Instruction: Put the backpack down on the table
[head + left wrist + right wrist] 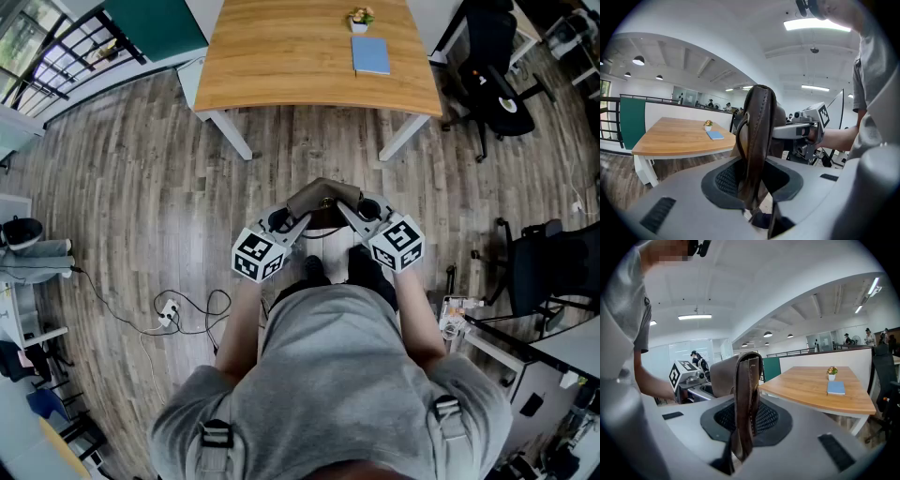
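Note:
I hold a brown leather backpack [323, 199] in the air in front of the person's body, over the wooden floor. My left gripper [300, 222] is shut on one brown strap [758, 140], which stands upright between its jaws. My right gripper [347, 216] is shut on the other strap [745, 394]. The bag's body [723, 373] hangs between the two grippers. The wooden table [281, 56] stands ahead, short of reach. In the left gripper view the right gripper [806, 129] shows beyond the strap; in the right gripper view the left gripper's cube [683, 373] shows at the left.
A blue book [371, 54] and a small potted plant [359, 19] sit on the table's far right part. Black office chairs [497, 80] stand at the right. A power strip with cables [169, 314] lies on the floor at the left.

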Demonstrator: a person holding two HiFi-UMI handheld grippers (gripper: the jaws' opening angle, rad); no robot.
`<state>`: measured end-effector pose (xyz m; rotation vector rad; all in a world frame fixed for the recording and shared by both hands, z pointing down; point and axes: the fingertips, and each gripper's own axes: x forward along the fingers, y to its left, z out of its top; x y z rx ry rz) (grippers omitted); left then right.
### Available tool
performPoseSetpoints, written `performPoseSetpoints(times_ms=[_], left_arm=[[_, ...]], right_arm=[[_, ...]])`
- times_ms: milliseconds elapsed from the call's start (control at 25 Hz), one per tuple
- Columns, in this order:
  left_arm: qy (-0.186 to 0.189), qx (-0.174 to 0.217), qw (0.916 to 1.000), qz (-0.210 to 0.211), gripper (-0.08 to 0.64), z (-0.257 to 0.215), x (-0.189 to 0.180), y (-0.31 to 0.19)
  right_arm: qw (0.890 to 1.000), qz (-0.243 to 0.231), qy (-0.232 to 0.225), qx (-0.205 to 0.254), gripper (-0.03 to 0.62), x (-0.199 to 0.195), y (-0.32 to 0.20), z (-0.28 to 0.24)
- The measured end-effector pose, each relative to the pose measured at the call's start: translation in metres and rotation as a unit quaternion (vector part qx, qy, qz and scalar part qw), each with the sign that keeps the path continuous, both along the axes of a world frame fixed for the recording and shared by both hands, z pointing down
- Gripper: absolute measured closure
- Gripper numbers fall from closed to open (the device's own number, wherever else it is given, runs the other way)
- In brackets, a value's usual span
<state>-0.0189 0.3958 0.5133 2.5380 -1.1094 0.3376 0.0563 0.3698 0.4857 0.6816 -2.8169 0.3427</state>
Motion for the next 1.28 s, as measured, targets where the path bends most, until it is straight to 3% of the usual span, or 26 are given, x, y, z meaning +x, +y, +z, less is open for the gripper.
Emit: performPoseSetpoints(times_ms=[440, 1280], left_arm=[[-0.002, 0.017, 0.9999, 0.004, 0.434, -0.007, -0.021, 0.004], [-0.018, 0.014, 0.9991, 0.035, 0.434, 0.001, 0.002, -0.008]], right_arm=[[1.000, 0.001, 0.015, 0.021, 0.537, -0.024, 0.005, -0.011], [0.999, 0.043, 0.003, -0.005, 0.532, 0.003, -0.002, 0.002]])
